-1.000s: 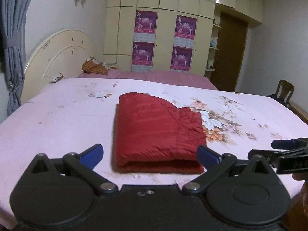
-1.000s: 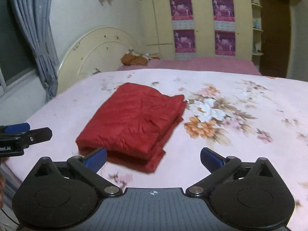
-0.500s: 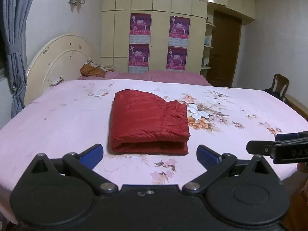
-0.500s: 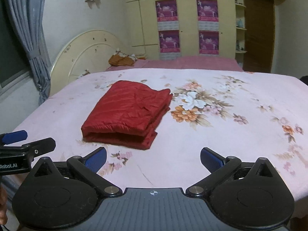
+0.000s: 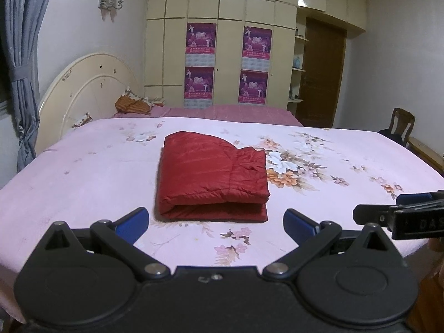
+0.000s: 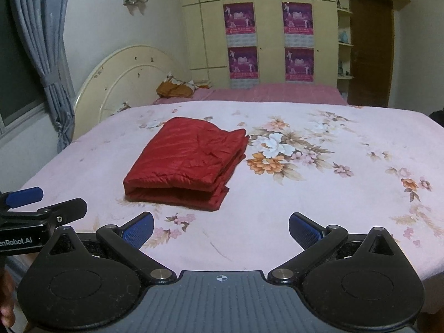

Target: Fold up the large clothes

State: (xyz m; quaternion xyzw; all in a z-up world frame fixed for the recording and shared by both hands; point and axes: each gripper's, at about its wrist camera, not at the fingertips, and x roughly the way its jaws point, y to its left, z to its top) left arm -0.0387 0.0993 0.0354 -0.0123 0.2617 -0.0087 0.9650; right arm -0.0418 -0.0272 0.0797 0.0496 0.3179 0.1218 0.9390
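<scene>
bed point(image 5: 83, 172): huge, pink floral sheet, takes up most of both views
wardrobe point(image 5: 172, 55): cream, along the back wall, four purple posters point(image 5: 200, 38) stuck on the doors
headboard point(image 5: 91, 88): rounded, cream, far left next to the grey curtain point(image 5: 22, 55)
jacket point(image 5: 211, 174): red, puffy, folded into a neat rectangle, lying flat mid-bed just left of the big flower print, nothing touching it
left tongs point(image 5: 216, 222): wide open, empty, hanging over the near edge of the bed, short of the jacket
right tongs point(image 6: 220, 229): same deal, spread wide, holding nothing, over the near edge
</scene>
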